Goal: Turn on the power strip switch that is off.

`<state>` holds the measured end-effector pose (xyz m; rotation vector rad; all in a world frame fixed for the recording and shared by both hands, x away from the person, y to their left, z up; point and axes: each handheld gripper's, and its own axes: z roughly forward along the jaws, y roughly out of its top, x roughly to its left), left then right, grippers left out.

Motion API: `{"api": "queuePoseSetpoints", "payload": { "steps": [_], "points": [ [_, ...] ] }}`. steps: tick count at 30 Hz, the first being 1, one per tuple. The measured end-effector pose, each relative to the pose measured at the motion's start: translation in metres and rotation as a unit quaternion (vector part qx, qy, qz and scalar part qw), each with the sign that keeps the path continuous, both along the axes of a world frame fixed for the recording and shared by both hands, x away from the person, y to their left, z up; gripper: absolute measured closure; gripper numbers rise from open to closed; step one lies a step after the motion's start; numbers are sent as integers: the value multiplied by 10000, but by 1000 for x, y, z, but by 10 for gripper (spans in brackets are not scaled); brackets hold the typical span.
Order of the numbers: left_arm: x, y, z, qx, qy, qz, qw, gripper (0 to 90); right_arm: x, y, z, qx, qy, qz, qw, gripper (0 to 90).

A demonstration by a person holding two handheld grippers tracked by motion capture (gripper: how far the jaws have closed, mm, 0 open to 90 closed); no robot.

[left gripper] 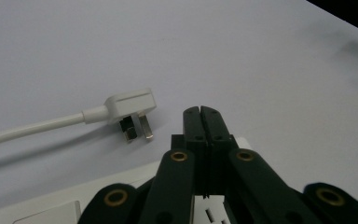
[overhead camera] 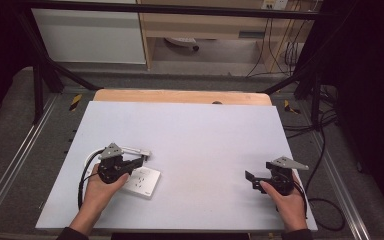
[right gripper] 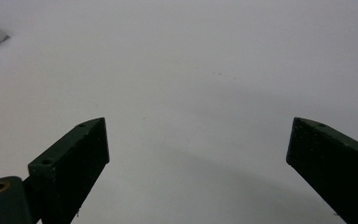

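Jaws pressed together and empty, the left gripper (left gripper: 200, 111) hovers over the white square wall socket plate (overhead camera: 141, 181), just beside the white three-pin plug (left gripper: 131, 110) on its white cord (left gripper: 32, 127), while the right gripper (right gripper: 198, 149), jaws spread wide and empty, sits well apart above bare pale surface (overhead camera: 205, 140) near its right edge.

Left gripper (overhead camera: 139, 161): my jaws are pressed together, with nothing between them, near the tabletop's left front corner.
Right gripper (overhead camera: 250, 180): my jaws stand wide apart, near the right front corner.
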<state>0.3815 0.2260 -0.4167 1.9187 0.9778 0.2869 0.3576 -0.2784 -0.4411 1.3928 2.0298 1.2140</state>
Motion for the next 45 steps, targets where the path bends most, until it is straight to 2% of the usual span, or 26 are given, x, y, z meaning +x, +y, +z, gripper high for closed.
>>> {"api": "queuePoseSetpoints", "payload": {
  "steps": [3, 6, 10, 17, 21, 24, 27, 37, 45],
  "points": [
    [0, -1, 0, -76, 36, -37, 10000, 900, 0, 0, 0, 6, -2, -1, 10000, 61],
    [1, -5, -2, -62, 96, -39, 9999, 900, 0, 0, 0, -19, 12, 1, 10000, 57],
    [0, -11, -1, 62, 55, -159, 9998, 900, 1, 1, -1, -5, 27, -17, 10000, 56],
    [0, -16, -6, 163, 171, -236, 9994, 900, 2, 0, -1, -20, 47, 11, 10000, 55],
    [0, -15, -8, 219, 188, -183, 9994, 900, 1, 2, -1, -38, 25, 36, 10000, 56],
    [0, -13, -9, 339, 201, -157, 9991, 900, 1, 1, -1, -35, 28, 19, 10000, 56],
    [0, -11, -11, 348, 264, -133, 9990, 900, 1, 1, -1, -28, 35, 17, 10000, 56],
    [2, -7, -14, 534, 277, -5, 9982, 900, 1, 1, -1, -23, 50, 24, 10000, 56],
    [2, -8, -14, 549, 255, -19, 9982, 900, 1, 1, -1, -28, 38, 39, 10000, 56]
  ]
}}
